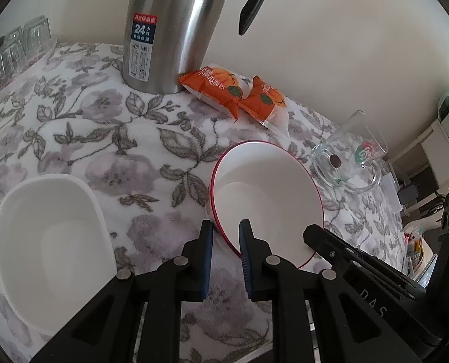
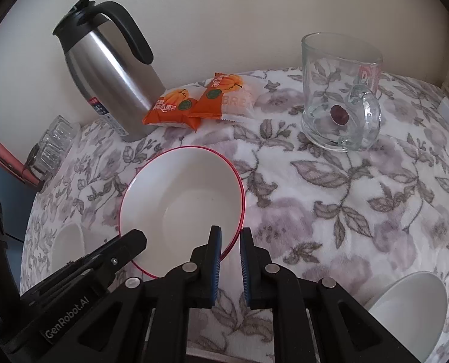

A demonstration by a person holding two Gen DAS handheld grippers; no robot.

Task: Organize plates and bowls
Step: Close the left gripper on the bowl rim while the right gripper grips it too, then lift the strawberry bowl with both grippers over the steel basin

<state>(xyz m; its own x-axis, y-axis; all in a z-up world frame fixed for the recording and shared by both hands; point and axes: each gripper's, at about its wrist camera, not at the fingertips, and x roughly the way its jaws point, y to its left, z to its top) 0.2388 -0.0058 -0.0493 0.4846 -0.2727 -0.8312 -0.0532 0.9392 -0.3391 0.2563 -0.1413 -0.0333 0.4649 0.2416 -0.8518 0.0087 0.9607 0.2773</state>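
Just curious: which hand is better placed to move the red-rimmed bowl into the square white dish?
Probably left: the left gripper grips the bowl beside the dish; the right gripper grips its opposite side, farther away.

Table under a floral cloth (image 2: pixel 330 187)
On it: steel flask (image 2: pixel 109 69), two orange snack packets (image 2: pixel 194 103), glass mug (image 2: pixel 339 90), red-rimmed bowl (image 2: pixel 182 193), white bowls (image 1: pixel 49 242)

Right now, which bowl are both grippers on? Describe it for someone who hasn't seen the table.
On the floral cloth, in front of the steel flask and orange snack packs, sits a round white bowl. Its thin red rim sets it apart from the plain white dishes beside it.
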